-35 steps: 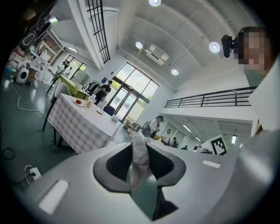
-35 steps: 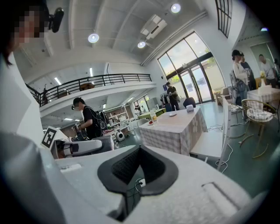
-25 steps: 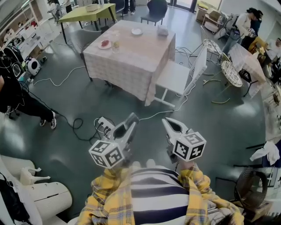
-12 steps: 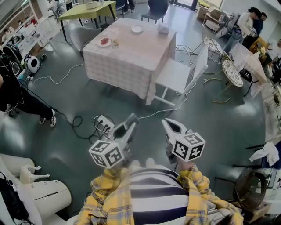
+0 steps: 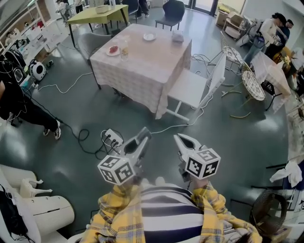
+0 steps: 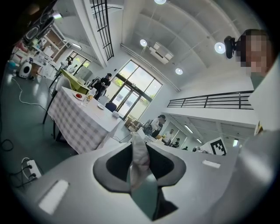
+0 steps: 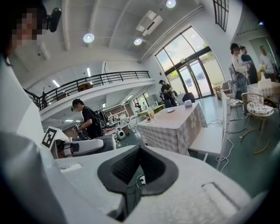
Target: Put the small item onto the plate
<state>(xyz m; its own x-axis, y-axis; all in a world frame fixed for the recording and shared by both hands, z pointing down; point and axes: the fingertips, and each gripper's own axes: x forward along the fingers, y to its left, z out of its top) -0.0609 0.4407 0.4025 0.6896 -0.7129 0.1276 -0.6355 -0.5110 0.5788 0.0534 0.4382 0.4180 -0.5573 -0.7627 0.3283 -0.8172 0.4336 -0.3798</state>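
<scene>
My left gripper (image 5: 144, 135) (image 6: 141, 146) is shut on a small whitish, crumpled item (image 6: 139, 164) that stands up between its dark pads. My right gripper (image 5: 179, 138) (image 7: 139, 149) is beside it with its jaws closed and nothing in them. I hold both in front of my chest, high over the floor and pointing at a table with a checked cloth (image 5: 142, 66) (image 6: 81, 120) (image 7: 175, 122) some way ahead. On that table stand a plate with something red (image 5: 113, 49) (image 6: 78, 96), a second small plate (image 5: 149, 36), a glass (image 5: 124, 53) and a tissue box (image 5: 178, 34).
A white chair (image 5: 192, 85) stands at the table's right side. A power strip (image 5: 111, 137) and cables lie on the green floor in front of me. A person in black (image 5: 19, 102) stands at the left, with others at the far right, and a green table (image 5: 97, 13) stands behind.
The table has slid a little lower and nearer in the head view. Both grippers keep the same pose side by side, and the left still holds the item.
</scene>
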